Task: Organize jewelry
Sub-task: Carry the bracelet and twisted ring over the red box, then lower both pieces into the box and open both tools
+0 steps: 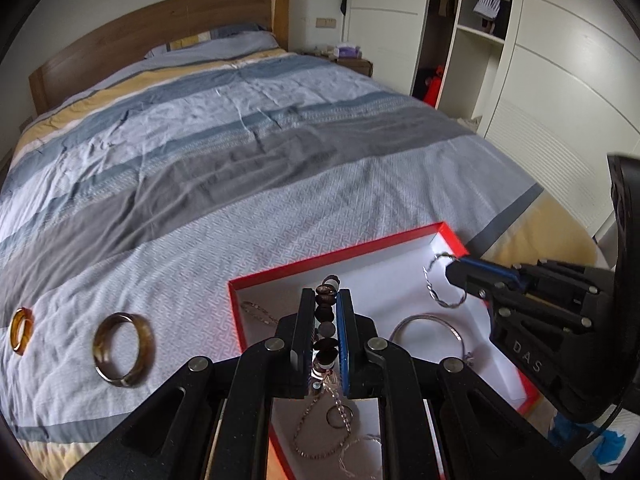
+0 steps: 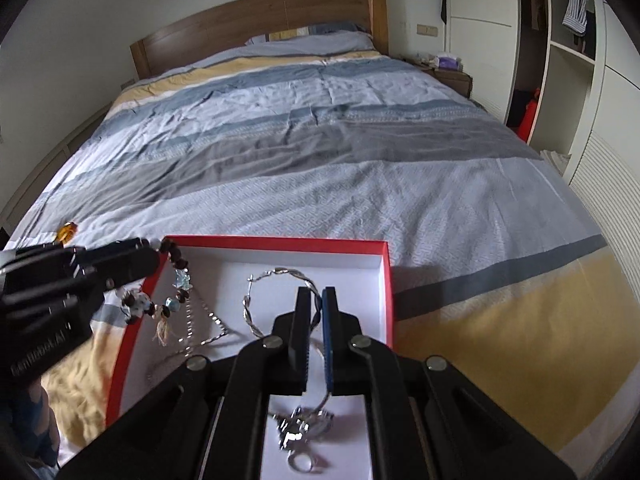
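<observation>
A red box (image 1: pixel 340 254) with a white inside lies on the bed; it also shows in the right wrist view (image 2: pixel 280 242). My left gripper (image 1: pixel 325 300) is shut on a dark beaded bracelet (image 1: pixel 325 320) and holds it above the box's left part; its beads and tassel (image 2: pixel 176 280) hang below. My right gripper (image 2: pixel 317 298) is shut on a twisted silver hoop (image 2: pixel 250 312), held over the box; the hoop also shows in the left wrist view (image 1: pixel 442 300). A thin silver bangle (image 1: pixel 428 320), a chain (image 1: pixel 320 428) and a small ring (image 2: pixel 300 462) lie inside the box.
A brown translucent bangle (image 1: pixel 124 350) and an amber ring (image 1: pixel 21 330) lie on the bedspread left of the box. The striped bed (image 2: pixel 320 140) stretches ahead to a wooden headboard (image 2: pixel 260 20). White wardrobes (image 1: pixel 560 80) stand on the right.
</observation>
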The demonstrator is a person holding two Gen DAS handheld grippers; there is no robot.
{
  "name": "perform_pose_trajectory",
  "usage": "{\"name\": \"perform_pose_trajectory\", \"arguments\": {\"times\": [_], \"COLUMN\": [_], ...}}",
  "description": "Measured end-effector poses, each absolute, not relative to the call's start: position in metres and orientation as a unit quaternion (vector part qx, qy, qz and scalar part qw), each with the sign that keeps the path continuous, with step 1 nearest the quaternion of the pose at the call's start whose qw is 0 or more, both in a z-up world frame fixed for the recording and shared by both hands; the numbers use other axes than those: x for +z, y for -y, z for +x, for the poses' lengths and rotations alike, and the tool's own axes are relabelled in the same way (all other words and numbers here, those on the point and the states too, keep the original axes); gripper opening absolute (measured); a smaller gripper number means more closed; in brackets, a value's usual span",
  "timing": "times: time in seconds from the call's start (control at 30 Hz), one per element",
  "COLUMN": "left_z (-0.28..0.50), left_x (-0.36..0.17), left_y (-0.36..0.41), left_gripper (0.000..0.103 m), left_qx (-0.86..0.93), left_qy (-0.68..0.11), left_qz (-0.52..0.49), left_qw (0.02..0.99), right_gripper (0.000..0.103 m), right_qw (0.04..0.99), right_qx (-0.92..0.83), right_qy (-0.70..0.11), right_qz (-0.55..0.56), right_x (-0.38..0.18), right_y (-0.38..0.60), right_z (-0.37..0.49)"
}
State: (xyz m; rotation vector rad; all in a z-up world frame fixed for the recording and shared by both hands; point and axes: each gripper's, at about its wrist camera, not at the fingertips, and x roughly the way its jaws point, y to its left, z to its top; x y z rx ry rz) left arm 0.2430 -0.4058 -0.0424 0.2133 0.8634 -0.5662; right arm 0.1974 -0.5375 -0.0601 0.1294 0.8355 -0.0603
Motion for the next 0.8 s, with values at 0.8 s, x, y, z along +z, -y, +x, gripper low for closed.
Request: {"name": "perform_pose_trajectory", "arguments": {"times": [0.8], "left_z": [0.255], "left_x": [-0.094], "left_y": [0.4], "left_gripper": [0.034], "left_qx": [-0.246], "left_qy": [-0.463], "left_qz": [0.105], "left_qw": [0.845], "right_gripper": [0.006], "right_qw": [0.875], "right_qx": [-0.051], "right_qy": [-0.48], "right_qz": [0.037], "right_x": [-0.1], "right_y": [0.532], "right_z": [0.231]}}
